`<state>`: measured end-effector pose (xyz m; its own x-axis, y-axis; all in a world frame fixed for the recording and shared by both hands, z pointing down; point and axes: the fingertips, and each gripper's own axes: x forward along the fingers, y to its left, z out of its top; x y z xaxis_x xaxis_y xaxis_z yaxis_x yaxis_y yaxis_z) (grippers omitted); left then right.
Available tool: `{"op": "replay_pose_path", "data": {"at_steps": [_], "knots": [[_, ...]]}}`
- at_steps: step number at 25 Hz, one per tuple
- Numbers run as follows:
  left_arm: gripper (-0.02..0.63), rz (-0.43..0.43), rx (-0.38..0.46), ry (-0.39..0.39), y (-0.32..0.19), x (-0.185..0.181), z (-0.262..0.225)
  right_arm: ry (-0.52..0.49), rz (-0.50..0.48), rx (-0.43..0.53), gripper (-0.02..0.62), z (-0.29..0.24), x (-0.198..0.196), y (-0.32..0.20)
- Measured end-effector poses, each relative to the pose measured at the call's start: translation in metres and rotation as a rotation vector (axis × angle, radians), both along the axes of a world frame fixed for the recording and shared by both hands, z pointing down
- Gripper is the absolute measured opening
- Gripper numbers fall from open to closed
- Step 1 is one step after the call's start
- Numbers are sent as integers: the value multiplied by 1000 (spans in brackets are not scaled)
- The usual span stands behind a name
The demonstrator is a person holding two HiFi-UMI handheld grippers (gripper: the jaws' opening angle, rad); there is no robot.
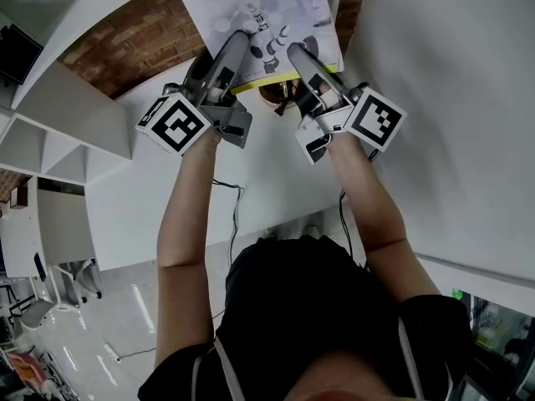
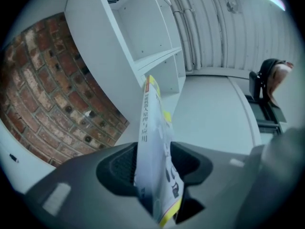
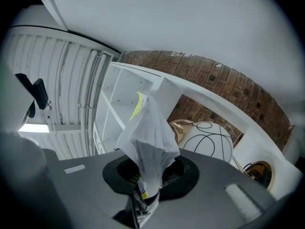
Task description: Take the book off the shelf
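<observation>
Both grippers at the book [image 1: 259,11]
Your right gripper [image 1: 294,50] clamps it, your left gripper [image 1: 242,36] gapes around it; only the right gripper view shows a white ball [image 3: 209,144].

Thin white-and-yellow book [image 1: 251,11], cover upward, pages slightly splayed

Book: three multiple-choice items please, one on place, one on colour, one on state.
1. The book is: A on the floor; B between the tongs of the left gripper and the right gripper; C on a chair.
2. The wall is: A green tile; B bare wood; C red brick.
3. The right gripper's tongs are: A closed on the book; B wide open, empty; C holding a cup.
1 B: both gripper views show it there. 2 C: brick courses show. 3 A: the pages are pinched.
</observation>
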<state>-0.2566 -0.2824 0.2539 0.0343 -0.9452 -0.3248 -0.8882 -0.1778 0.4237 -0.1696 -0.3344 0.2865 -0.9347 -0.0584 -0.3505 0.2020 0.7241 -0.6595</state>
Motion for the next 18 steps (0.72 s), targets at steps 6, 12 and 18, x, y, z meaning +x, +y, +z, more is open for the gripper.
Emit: {"op": "replay_pose_path", "data": {"at_steps": [6, 12, 18], "knots": [[150, 48, -36, -54, -7, -4, -3, 13, -19, 7, 67, 3, -2, 0], [85, 110, -10, -42, -8, 1, -6, 1, 23, 63, 66, -1, 1, 0], [72, 93, 48, -46, -2, 4, -13, -27, 7, 90, 66, -5, 3, 5]]}}
